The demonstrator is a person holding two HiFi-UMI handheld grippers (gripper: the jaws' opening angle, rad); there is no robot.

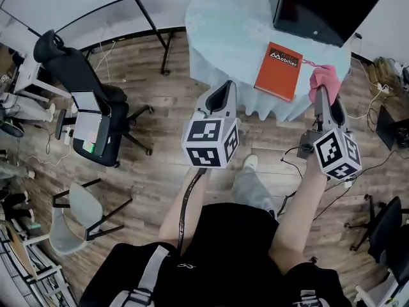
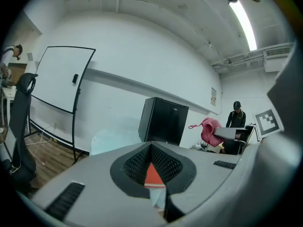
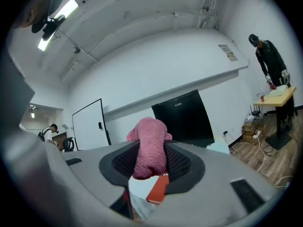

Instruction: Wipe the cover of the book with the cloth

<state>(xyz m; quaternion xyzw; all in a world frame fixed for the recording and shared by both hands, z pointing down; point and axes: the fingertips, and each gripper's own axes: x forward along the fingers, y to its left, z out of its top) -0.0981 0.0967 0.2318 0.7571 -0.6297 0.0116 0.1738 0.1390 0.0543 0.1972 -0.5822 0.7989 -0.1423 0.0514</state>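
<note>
In the head view, the left gripper point(image 1: 220, 94) hung short of the round tabletop point(image 1: 223, 24), its jaws drawn together with nothing in them. The red book point(image 1: 278, 70) lay flat near the tabletop's edge, ahead and to the right of this gripper. The right gripper point(image 1: 321, 93) pinched the pink cloth point(image 1: 324, 78) at its tips. The cloth hung just right of the book, not clearly touching it. A black cabinet point(image 1: 323, 8) stood beyond both.

In the left gripper view, the left gripper point(image 2: 151, 148) was closed and empty. A sliver of the book point(image 2: 153, 176) showed through the notch between its pads. The cabinet point(image 2: 163, 122) rose straight ahead, and the cloth point(image 2: 210, 130) showed off to the right.

In the right gripper view, the right gripper point(image 3: 151, 148) was clamped on the cloth point(image 3: 150, 150), which bulged up past its jaws. The book point(image 3: 158, 190) lay below and just ahead, on the tabletop point(image 3: 138, 186).
</note>
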